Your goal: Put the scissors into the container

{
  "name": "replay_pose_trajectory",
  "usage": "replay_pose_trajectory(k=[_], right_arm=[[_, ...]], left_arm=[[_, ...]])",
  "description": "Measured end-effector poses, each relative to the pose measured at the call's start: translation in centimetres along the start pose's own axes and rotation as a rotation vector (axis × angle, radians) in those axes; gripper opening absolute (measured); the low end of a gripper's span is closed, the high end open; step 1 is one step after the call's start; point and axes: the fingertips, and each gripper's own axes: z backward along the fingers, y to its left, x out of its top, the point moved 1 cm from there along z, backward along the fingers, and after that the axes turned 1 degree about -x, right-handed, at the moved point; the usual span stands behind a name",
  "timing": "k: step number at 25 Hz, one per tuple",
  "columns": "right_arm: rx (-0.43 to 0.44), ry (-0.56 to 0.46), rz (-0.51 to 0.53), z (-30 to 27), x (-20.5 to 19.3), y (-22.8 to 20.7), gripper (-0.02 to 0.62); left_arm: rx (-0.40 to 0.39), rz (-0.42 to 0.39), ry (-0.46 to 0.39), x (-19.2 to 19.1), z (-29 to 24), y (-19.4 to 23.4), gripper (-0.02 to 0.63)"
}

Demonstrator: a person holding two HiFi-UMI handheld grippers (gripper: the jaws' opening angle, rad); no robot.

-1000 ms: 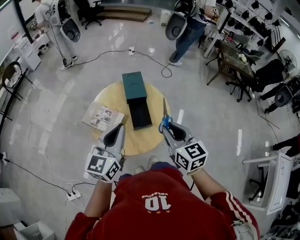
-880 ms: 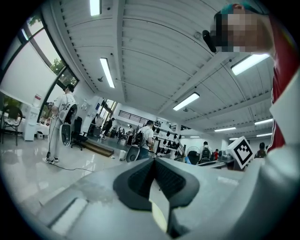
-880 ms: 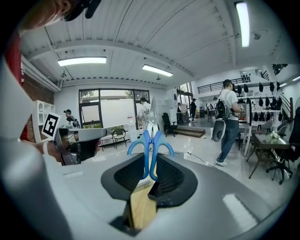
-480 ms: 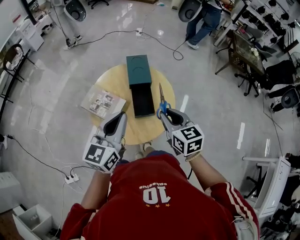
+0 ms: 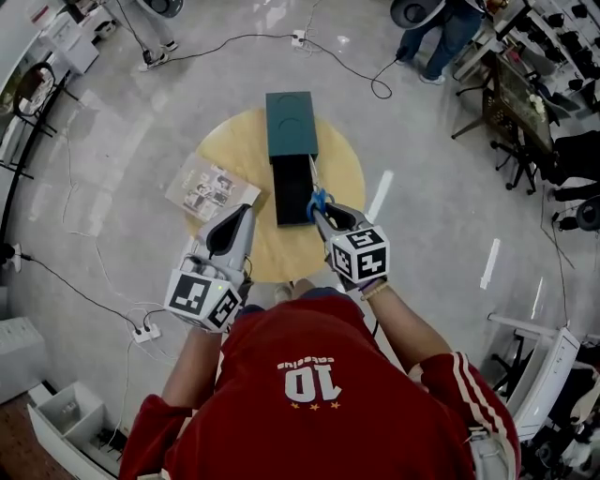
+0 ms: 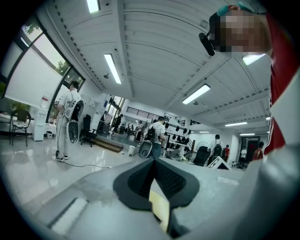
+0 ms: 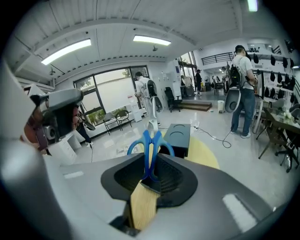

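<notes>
On the round wooden table lies a dark green container, its open black half near me and its lid half farther off. My right gripper is shut on the blue-handled scissors, blades pointing away over the container's right edge. In the right gripper view the scissors stand upright between the jaws of my right gripper, with the container behind. My left gripper hovers at the table's near left, shut with nothing in it. The left gripper view shows the left gripper aimed at the room.
A picture booklet lies on the table's left edge. Cables run over the glossy floor and a power strip sits at the left. A person stands at the far right, near desks and chairs.
My right gripper has carried the scissors leftward, from beside the container to its right edge. The left gripper has hardly moved against the table.
</notes>
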Motion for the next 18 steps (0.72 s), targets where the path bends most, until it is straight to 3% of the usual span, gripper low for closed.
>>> replay_pose_trajectory(k=[18], right_arm=[[-0.002,0.261,-0.097,-12.0,-7.6,-4.1,0.084]], left_arm=[[0.026,-0.004,0.033,-2.7,-4.6,3.7,0.002]])
